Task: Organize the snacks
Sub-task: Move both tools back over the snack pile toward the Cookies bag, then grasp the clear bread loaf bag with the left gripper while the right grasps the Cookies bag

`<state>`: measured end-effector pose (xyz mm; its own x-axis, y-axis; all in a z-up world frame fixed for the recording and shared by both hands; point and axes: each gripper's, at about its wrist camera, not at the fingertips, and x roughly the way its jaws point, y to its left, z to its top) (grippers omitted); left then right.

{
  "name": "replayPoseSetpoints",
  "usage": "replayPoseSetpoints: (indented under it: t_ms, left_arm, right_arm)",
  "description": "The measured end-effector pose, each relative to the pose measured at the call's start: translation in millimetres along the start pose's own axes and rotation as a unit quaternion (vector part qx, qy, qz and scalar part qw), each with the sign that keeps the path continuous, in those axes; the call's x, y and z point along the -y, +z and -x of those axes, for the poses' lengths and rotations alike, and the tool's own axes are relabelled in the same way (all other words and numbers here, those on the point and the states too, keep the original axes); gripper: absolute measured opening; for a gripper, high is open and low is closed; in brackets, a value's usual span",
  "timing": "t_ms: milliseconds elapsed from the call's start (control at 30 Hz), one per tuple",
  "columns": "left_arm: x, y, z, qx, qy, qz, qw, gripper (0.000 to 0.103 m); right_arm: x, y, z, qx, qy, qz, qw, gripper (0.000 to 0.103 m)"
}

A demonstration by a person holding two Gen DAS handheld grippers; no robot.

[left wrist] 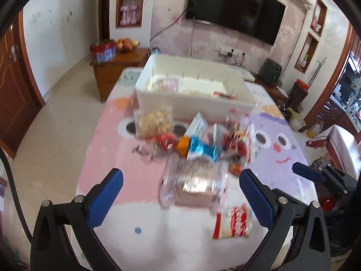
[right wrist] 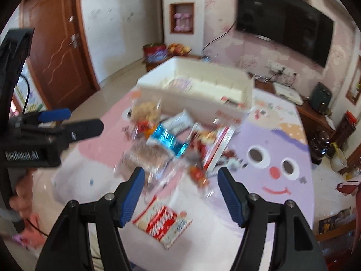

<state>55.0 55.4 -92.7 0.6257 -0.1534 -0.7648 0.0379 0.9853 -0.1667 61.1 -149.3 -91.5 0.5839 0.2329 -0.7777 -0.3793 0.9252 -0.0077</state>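
A blurred heap of snack packets (left wrist: pixel 198 144) lies mid-table: a bag of pale puffs (left wrist: pixel 153 122), a blue foil packet (left wrist: pixel 200 149) and a clear bag of brown slices (left wrist: pixel 194 185). A red-and-white packet (left wrist: pixel 234 223) lies apart, nearest me. Behind the heap stands a white divided bin (left wrist: pixel 194 103) with a couple of packets inside. My left gripper (left wrist: pixel 180 187) hangs open above the clear bag, holding nothing. My right gripper (right wrist: pixel 180 180) is open and empty above the red-and-white packet (right wrist: pixel 162 223) and the heap (right wrist: pixel 180 140). The bin (right wrist: pixel 191 99) lies beyond.
The table wears a pink and purple cartoon mat (left wrist: pixel 117 158). Its left edge drops to a tiled floor. A wooden cabinet (left wrist: pixel 117 65) with a fruit bowl stands beyond, and a TV (left wrist: pixel 234 11) hangs on the wall. The left gripper (right wrist: pixel 67 122) shows in the right wrist view.
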Motion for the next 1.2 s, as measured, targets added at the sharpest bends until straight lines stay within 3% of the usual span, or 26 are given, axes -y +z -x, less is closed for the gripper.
replayPoseSetpoints:
  t_ms: [200,433,700,833,900,967,1067,1200]
  left_arm:
    - [-8.6,-31.4,-30.8,-0.057,0.012,0.003,0.9983,0.102]
    - [-13.8,-48.7,-53.3,-0.100,0.024,0.010,0.9947,0.102]
    - [-3.6,-50.3,-69.9,-0.137,0.012,0.008,0.9905,0.102]
    - [3.8,-45.3,-75.5,-0.140,0.012,0.000,0.9901,0.102]
    - [8.2,-40.6,-79.0,-0.139,0.015,-0.011,0.9901,0.102]
    - [13.9,-36.1,-83.5,-0.142,0.006,-0.025,0.9895,0.102]
    - [27.9,-30.4,-94.3,-0.154,-0.014,-0.059,0.9863,0.102]
    - [45.0,-25.8,-112.6,-0.167,-0.016,-0.093,0.9815,0.102]
  right_arm:
    - [-5.4,-41.5,-40.4,-0.051,0.046,0.060,0.996,0.067]
    - [-17.4,-75.6,-76.5,-0.104,0.087,0.163,0.977,0.067]
    - [-15.2,-77.5,-94.2,-0.120,0.149,0.181,0.965,0.068]
    - [-27.1,-81.2,-95.6,-0.111,0.136,0.220,0.960,0.070]
    - [-28.8,-80.5,-96.4,-0.109,0.129,0.214,0.962,0.065]
    - [-23.9,-76.8,-95.3,-0.109,0.120,0.185,0.969,0.049]
    - [-7.2,-71.7,-92.2,-0.116,0.118,0.126,0.978,0.046]
    - [12.9,-72.6,-90.2,-0.117,0.084,0.059,0.988,0.046]
